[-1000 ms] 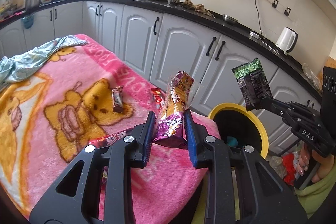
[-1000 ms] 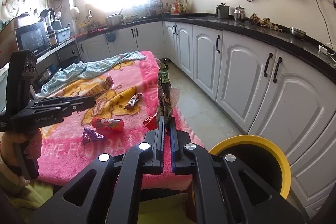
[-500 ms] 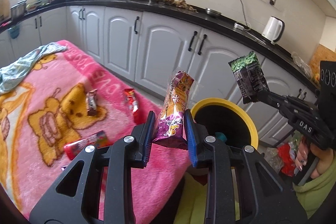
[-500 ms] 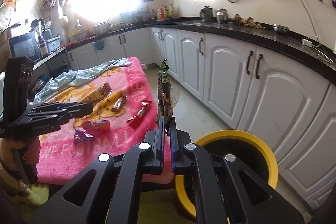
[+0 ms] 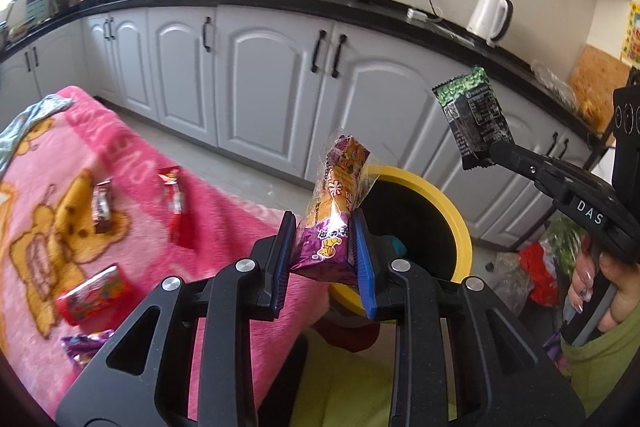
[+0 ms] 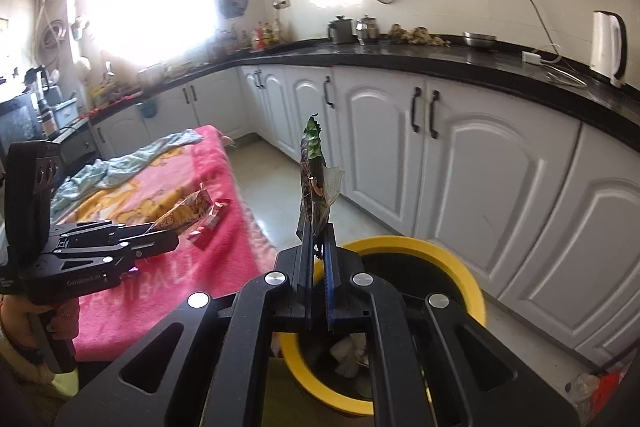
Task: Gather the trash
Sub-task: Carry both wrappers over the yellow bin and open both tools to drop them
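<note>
**Both wrappers now at the bin**

Over the last second we have swung both grippers away from the pink blanket (image 5: pixel 224 227) and toward the yellow bin (image 5: pixel 460 227); a second ago the bin sat off to one side, and now it lies just ahead of and below both grippers. We judge the carry nearly done, with the drop as the next step.

Our left gripper (image 5: pixel 324 255) is narrowly parted, its blue pads pinching the base of a purple-and-orange wrapper (image 5: pixel 336 203) that stands upright between them. Our right gripper (image 6: pixel 318 267) is almost fully closed on the thin edge of a green-and-black packet (image 6: pixel 312 183), also upright.

More wrappers remain on the blanket: a red one (image 5: pixel 174 199), a brown one (image 5: pixel 102 203) and a red packet (image 5: pixel 94 295), so further trips look necessary
</note>
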Demonstrator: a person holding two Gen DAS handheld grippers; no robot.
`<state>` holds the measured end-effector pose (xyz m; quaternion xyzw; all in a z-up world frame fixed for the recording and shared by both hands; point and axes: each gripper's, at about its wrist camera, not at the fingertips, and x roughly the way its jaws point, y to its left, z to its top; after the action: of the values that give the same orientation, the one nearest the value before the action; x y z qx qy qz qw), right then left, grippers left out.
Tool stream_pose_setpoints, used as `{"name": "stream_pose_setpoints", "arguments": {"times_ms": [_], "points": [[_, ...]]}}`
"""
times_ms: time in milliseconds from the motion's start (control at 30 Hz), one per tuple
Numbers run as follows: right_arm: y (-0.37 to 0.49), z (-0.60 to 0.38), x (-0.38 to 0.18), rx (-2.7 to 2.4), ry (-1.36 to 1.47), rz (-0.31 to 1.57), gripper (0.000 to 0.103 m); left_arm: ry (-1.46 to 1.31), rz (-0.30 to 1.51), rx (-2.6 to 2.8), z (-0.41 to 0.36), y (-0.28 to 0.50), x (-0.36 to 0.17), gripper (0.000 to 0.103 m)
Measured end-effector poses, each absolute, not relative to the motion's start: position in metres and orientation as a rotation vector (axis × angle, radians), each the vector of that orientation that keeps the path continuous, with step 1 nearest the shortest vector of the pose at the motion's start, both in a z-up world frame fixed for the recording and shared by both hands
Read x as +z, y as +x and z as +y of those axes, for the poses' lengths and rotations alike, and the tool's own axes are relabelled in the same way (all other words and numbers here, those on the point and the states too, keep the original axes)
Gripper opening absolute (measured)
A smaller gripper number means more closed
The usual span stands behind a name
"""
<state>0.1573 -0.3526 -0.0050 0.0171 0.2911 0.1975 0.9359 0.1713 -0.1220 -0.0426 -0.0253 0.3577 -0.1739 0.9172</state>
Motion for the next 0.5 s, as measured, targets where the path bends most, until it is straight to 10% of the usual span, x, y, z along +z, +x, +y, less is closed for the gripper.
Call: {"name": "stream_pose_setpoints", "arguments": {"times_ms": [500], "points": [[0.172, -0.399, -0.052, 0.322, 0.149, 0.722, 0.005, 0.002, 0.846, -0.476, -0.186, 0.198, -0.086, 0.022]]}}
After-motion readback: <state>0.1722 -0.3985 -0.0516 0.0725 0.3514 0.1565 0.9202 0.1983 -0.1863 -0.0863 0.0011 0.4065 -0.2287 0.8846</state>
